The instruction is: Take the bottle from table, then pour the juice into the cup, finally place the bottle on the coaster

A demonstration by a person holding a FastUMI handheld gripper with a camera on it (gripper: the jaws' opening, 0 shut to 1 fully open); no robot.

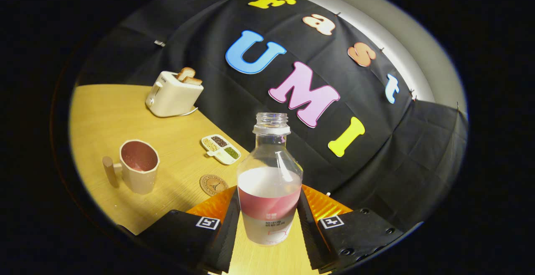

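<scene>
Both fingers of the claw (267,220) clamp the bottle (269,183) above a wooden table (104,112).

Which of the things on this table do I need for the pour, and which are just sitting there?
For the job:
- open bottle, between the gripper fingers, both pressing its sides
- cup, handle turned away from the bottle
- round coaster, between cup and bottle

Lying about:
- toaster with bread slices in it
- divided dish of grains beyond the coaster
</scene>
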